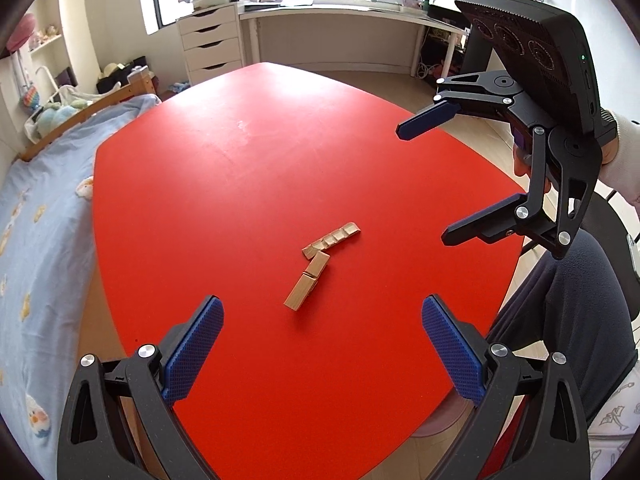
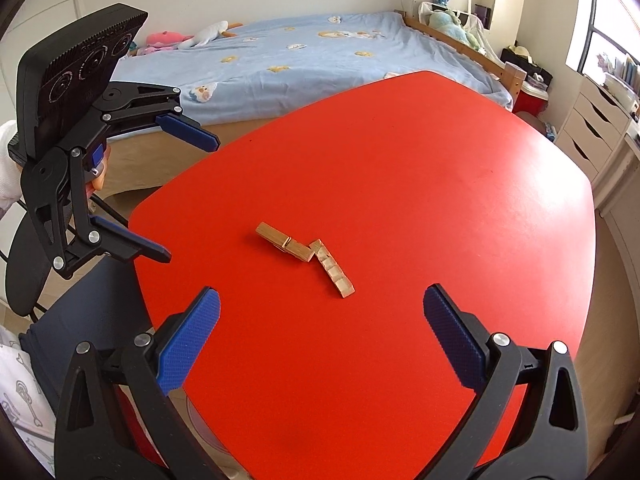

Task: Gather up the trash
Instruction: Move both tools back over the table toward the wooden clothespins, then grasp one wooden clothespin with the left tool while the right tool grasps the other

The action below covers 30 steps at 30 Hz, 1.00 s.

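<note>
A flattened, creased golden wrapper (image 1: 322, 258) lies bent in an L shape on the red table (image 1: 248, 168). In the right wrist view the wrapper (image 2: 308, 256) lies mid-table. My left gripper (image 1: 322, 354) is open and empty, above the table's near edge, short of the wrapper. My right gripper (image 2: 320, 340) is open and empty, also short of the wrapper. The right gripper shows at the right of the left wrist view (image 1: 422, 184). The left gripper shows at the left of the right wrist view (image 2: 192, 200).
A bed with a blue sheet (image 2: 304, 52) stands beside the table. White drawers (image 1: 212, 44) and a desk (image 1: 340, 10) stand under the window beyond it. The person's legs (image 1: 568, 304) and a chair are at the table's side.
</note>
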Motion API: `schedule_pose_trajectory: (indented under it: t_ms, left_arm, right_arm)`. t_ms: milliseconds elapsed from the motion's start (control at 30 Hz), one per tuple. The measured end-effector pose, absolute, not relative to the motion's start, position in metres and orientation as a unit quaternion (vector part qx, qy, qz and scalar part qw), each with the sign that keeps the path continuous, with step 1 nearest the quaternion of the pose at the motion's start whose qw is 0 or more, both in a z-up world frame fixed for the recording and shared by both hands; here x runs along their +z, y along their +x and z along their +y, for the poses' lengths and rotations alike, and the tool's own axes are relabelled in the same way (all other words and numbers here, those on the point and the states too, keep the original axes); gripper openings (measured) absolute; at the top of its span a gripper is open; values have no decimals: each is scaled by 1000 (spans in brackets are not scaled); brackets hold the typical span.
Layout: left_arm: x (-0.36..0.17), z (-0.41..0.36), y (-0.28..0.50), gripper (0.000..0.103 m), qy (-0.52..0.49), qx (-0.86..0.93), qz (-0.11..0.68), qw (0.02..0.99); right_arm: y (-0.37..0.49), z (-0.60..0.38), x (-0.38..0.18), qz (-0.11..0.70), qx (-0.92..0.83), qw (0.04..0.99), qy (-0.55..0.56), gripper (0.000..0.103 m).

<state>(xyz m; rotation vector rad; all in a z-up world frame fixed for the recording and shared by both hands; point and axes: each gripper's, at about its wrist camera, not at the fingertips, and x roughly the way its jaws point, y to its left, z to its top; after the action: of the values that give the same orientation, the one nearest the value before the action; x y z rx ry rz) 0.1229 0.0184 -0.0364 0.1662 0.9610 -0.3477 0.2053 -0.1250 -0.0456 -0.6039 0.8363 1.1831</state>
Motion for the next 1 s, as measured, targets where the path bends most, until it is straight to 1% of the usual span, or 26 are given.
schedule_pose_trajectory:
  t_ms: [367,400,433,533,567,600,633,700,767,800,833,867,900,1000]
  left_arm:
    - [-66,18,160,95,101,-223,477,844]
    - [-69,18,162,95,102,-224,480,842]
    - [-72,18,164,95,103,-224,482,841]
    - [-79,18,167,94,107,-227,484,838]
    - [-81,18,167,92,107,-229,484,838]
    - [-82,18,167,83,108,-230,485,836]
    - [-84,18,167,73,110,-230,488,835]
    - [-87,19,168,69,112,-228,491,833]
    - [-88,17,166,68,112,-233,490,833]
    - [-88,16,165,66,113,-235,489,833]
    - [-89,15,164,58,114,-236,490,831]
    - [-90,14,163,55,117,-237,492,830]
    - [-91,13,163,52,120,-236,494,828]
    - [-93,11,159,49,118,-236,496,827]
  right_arm:
    - [226,-95,-81,386,548,675,-309,99]
    - [228,-94,-84,386,549,673,-310,96]
    - [230,-92,-87,386,550,672,-310,90]
    - [236,-88,-95,388,549,670,-316,81]
    - [237,-87,-97,387,550,669,-317,78]
    - [238,-86,-99,387,552,667,-317,74]
    - [238,-84,-102,387,553,665,-319,72]
    - [238,-82,-106,388,559,659,-322,68]
    - [238,-80,-109,387,563,654,-325,65]
    - [238,-79,-110,386,564,653,-326,59]
    - [238,-78,-111,386,565,652,-326,54]
    - [238,-78,-113,387,565,651,-328,51]
    - [238,-77,-114,388,565,649,-330,45]
    - [236,-77,-115,387,569,646,-330,39]
